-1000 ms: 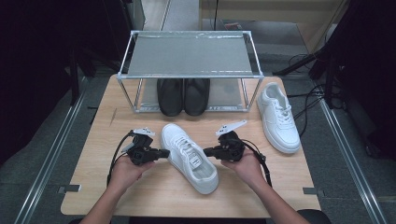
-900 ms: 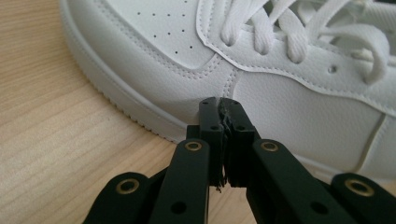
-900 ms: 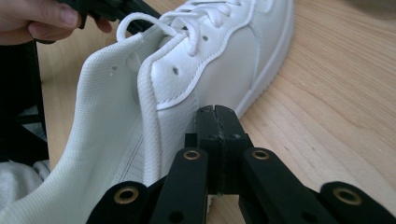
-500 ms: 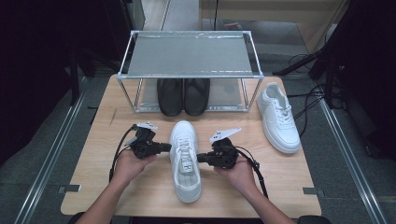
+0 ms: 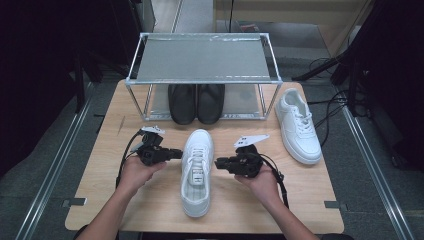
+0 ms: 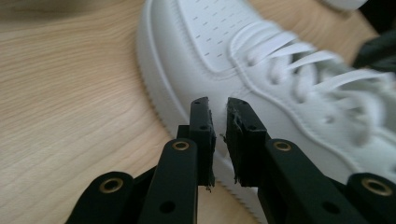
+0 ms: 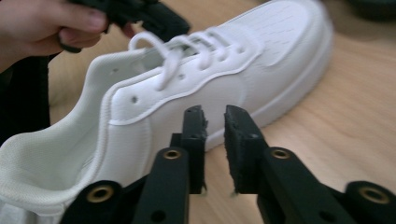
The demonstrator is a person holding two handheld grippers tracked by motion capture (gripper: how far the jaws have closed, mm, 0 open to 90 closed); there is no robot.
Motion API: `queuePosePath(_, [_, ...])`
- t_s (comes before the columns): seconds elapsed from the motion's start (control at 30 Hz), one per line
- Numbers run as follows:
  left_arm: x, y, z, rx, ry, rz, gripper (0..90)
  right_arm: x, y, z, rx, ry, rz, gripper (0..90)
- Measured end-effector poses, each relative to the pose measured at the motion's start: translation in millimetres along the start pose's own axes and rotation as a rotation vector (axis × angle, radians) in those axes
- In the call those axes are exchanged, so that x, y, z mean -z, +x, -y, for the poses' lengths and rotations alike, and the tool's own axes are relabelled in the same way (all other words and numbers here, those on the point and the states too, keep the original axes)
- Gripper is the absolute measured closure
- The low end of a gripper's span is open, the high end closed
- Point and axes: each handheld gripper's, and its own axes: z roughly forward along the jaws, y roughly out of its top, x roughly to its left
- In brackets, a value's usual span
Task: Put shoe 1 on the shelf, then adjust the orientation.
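White leather sits between my two claws — a sneaker [image 5: 196, 171] lying on the wooden table [image 5: 150, 210], toe towards the wire rack [image 5: 202, 57] and heel towards me. My left claw [image 5: 176, 154] comes at its left side, just beside the sole; in the left gripper view its jaws have just been opening and stand a narrow gap apart, nothing between them, the tips close against the shoe's side wall below the laces. My right claw [image 5: 219, 162] faces the other flank, its jaws likewise just parted by a slim gap and empty, aimed at the side panel near the heel collar. I cannot tell whether either claw's tips quite touch the leather. Under the rack's shelf stands a pair of black shoes [image 5: 196, 102] — side by side. A second white sneaker [image 5: 299, 125] lies well apart at the table's right, beside the rack.
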Motion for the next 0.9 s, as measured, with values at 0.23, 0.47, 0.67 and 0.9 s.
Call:
queuePosePath(0.23, [7.1, -13.6, 0.4, -0.043, 0.006, 0.066, 69.2, 32.0, -21.3, 1.5, -0.026, -0.065, 0.062, 72.2])
queuePosePath(0.47, [9.8, -18.2, -0.5, -0.072, 0.018, 0.068, 57.4, 51.3, -36.8, 0.7, -0.058, -0.105, 0.089, 68.6])
queuePosePath(0.67, [11.0, -20.3, -1.4, -0.069, 0.015, 0.077, 47.8, 65.0, -54.2, 1.5, -0.116, -0.113, 0.117, 67.2])
queuePosePath(0.9, [14.0, -23.1, 2.8, -0.065, 0.016, 0.075, 43.6, 92.5, -76.0, -3.7, -0.170, -0.155, 0.188, 65.3])
